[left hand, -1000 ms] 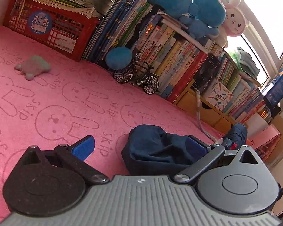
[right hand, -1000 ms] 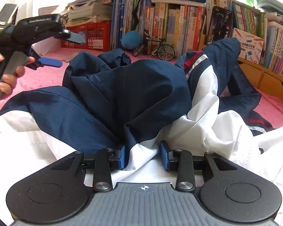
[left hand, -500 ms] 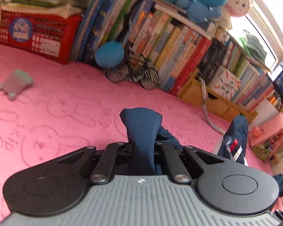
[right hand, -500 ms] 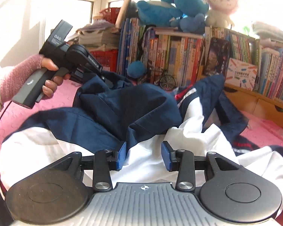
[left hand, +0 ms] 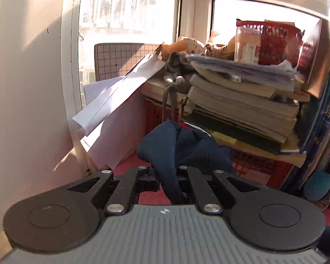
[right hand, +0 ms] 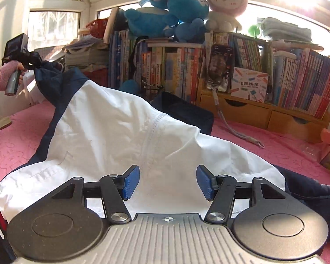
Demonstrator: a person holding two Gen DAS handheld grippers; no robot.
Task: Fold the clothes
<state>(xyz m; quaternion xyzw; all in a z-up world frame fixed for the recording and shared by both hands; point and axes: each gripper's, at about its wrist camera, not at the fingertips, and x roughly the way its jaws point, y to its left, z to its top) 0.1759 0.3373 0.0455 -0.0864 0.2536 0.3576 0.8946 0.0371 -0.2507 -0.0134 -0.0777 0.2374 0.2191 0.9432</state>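
Jacket [right hand: 112,129], navy and white, one item. Location: spread over the pink bed cover [right hand: 253,138], the white panel humped up in front of the right gripper [right hand: 168,181], a navy end lifted clear of the bed at far left.

Left gripper [left hand: 167,177]: jaws together, clamped on a bunch of the navy cloth [left hand: 178,145]. A second before, these jaws stood wide apart beside that cloth as it lay on the cover; they then shut on it. The view swung from the bookshelf and toy bicycle round to the window corner, a stack of books [left hand: 242,101] and loose white paper [left hand: 116,101]. Seen from the right wrist, the person's hand [right hand: 4,77] in a pink cuff held the tool up by the window with the navy end hanging from it.

Right gripper: jaws apart, having just been opening. White cloth lay between and beneath the blue pads [right hand: 132,182]; neither pad pressed on it. Earlier they sat closer together around a white ridge.

Bearing on task, as judged: the heap had been drawn out into a flatter sheet, a preparatory spreading step. No fold yet made. The right side was unheld, so a fresh grip there looked necessary.
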